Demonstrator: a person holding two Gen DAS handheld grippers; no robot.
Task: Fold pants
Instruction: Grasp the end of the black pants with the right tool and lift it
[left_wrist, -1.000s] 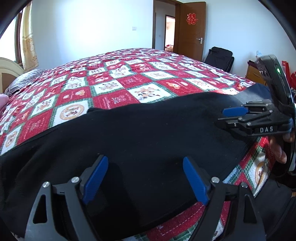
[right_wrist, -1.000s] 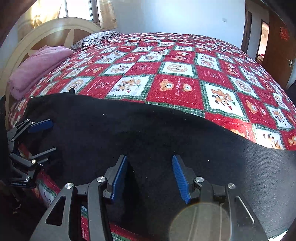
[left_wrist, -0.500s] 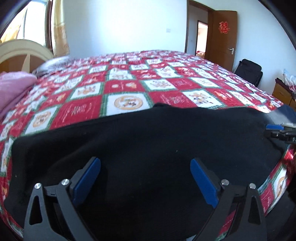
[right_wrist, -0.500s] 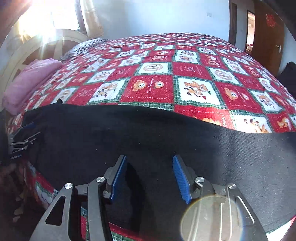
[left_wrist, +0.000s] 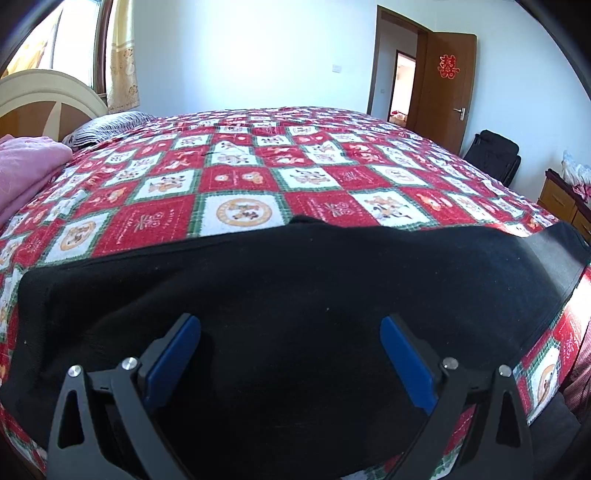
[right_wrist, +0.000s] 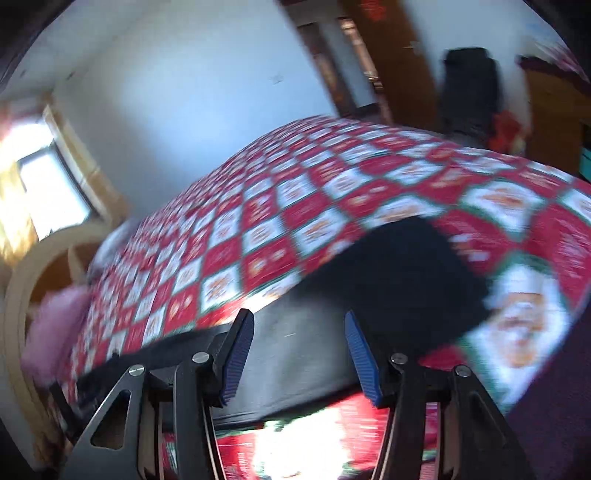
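Left wrist view: black pants (left_wrist: 295, 295) lie flat along the near edge of the bed (left_wrist: 240, 177), long axis running side to side. Left gripper (left_wrist: 290, 354) hovers over their middle, fingers wide apart, empty. Right wrist view, blurred: right gripper (right_wrist: 299, 350), fingers partly apart and empty, faces one end of the pants.

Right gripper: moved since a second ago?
Yes. The right gripper has rolled and swung toward the end of the black pants; the headboard now sits tilted, lower left, in its blurred view.
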